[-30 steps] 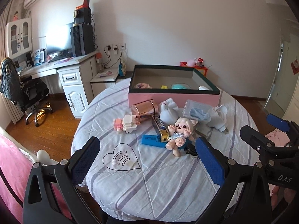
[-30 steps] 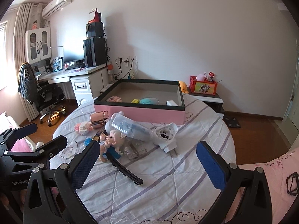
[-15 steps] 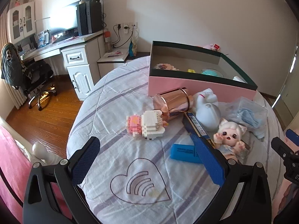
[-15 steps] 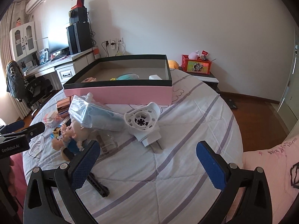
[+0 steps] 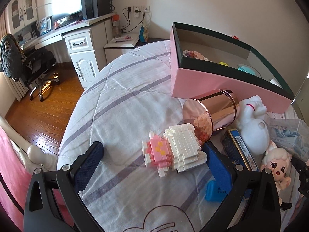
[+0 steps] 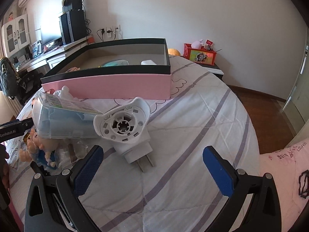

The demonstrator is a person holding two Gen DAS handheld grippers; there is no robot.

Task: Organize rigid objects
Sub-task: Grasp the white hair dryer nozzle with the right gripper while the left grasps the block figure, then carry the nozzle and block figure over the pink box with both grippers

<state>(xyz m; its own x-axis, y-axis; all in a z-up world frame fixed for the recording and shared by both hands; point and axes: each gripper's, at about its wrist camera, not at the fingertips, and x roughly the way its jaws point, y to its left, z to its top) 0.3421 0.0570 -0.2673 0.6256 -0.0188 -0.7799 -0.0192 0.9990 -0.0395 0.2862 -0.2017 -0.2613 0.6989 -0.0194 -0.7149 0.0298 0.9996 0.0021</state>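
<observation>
Left gripper [image 5: 152,160]: jaws spread wide, nothing held; brick figure [image 5: 173,147] lies between the fingers, its white end touching or just short of the right pad, I cannot tell which
Right gripper [image 6: 152,162]: jaws spread wide, empty; white plug-in device [image 6: 125,127] sits just ahead of the gap, prongs pointing back toward the fingers
Box [image 6: 115,85]: pink walls, dark rim, open top, beyond both sets of fingers; a few small items already on its floor, so sorting looks begun
Left to do: most of it, I judge; outside the box, beyond the left gripper's right finger, lie a copper tin [image 5: 210,112] on its side, a white figurine [image 5: 253,123], a dark blue carton [image 5: 239,148], a blue block [image 5: 214,191] and a doll [image 5: 276,166]
Also out: clear packet [image 6: 63,116] ahead of the right gripper's left finger, resting against the plug-in device
Surface: round table under a white quilted cover [image 6: 193,135] with pale purple stripes, soft and wrinkled
Room: wooden floor, white desk [image 5: 81,40] with monitor far left, office chair [image 5: 36,65], plain wall with sockets
</observation>
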